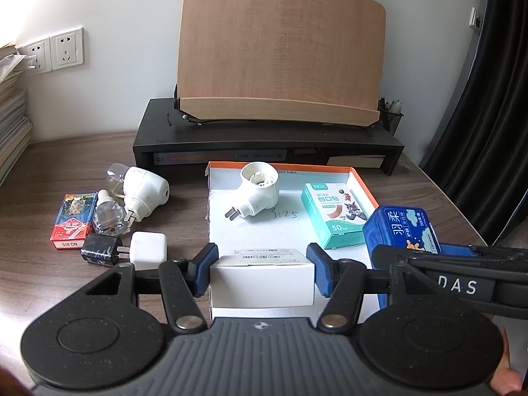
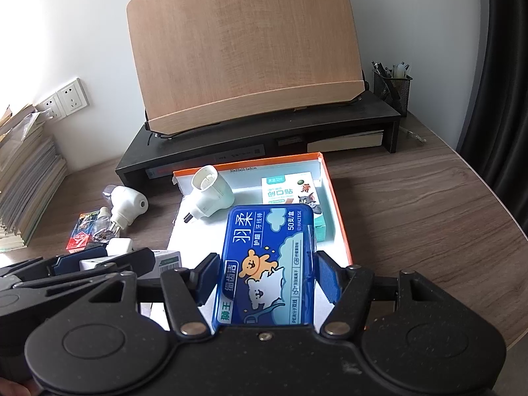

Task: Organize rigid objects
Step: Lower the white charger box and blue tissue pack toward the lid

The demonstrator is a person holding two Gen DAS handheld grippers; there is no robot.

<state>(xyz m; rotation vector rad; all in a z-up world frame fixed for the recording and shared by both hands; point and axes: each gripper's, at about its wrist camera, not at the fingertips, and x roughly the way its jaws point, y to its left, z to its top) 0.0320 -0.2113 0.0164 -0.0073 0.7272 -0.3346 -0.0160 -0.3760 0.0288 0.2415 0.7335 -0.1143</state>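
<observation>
left gripper (image 1: 262,265) found clamped on white box (image 1: 262,282) over tray (image 1: 366,188); right gripper (image 2: 267,279) clamped on blue box (image 2: 267,264), above same tray, beside plug (image 2: 211,196).

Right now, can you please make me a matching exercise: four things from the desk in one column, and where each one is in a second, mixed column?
Things:
1. white box
2. blue box
3. plaster box
4. card pack

Places:
A. lying in the tray, no claw on it
B. on the desk, left of the tray
C. in the left claw
D. in the right claw

Pairs: 1-C, 2-D, 3-A, 4-B
</observation>
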